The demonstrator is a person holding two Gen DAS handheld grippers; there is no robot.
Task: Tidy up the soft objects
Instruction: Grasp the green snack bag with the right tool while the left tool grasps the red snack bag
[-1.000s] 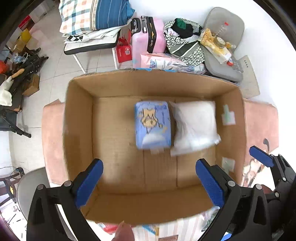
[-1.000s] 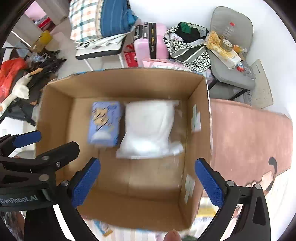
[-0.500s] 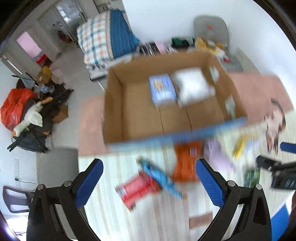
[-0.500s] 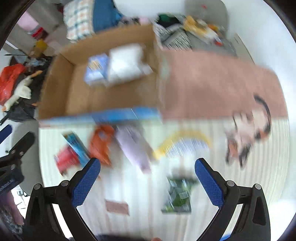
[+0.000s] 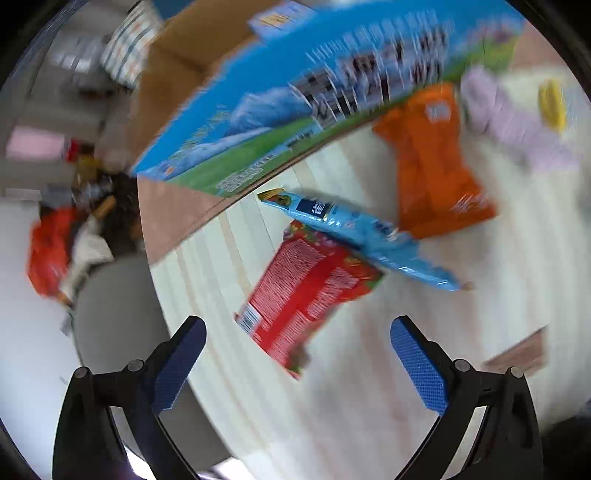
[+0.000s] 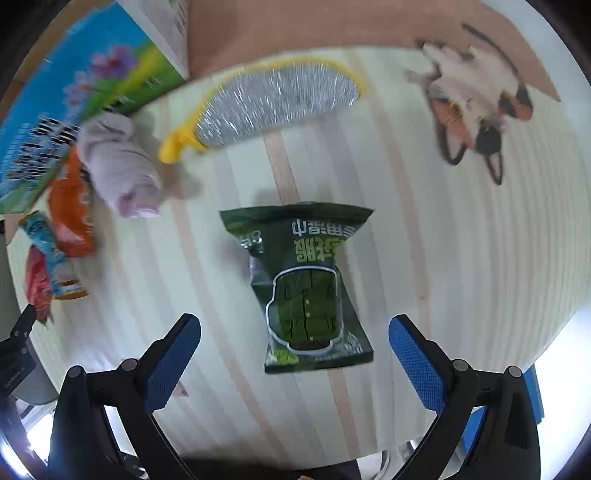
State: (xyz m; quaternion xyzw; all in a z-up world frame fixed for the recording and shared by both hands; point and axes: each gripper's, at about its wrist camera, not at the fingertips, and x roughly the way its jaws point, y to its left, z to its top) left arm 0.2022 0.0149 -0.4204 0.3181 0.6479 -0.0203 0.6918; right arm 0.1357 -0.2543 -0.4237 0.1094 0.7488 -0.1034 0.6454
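A cream striped mat [image 6: 424, 229] covers the worktop, with a printed cat [image 6: 476, 110] at its far right and a pink strip [image 6: 314, 29] along its far edge. Off to the left, blurred, lie a red-orange heap [image 5: 48, 251] and a grey rounded seat [image 5: 114, 314].

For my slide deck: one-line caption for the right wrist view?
Open right gripper poised over a dark green snack pouch on the striped mat.
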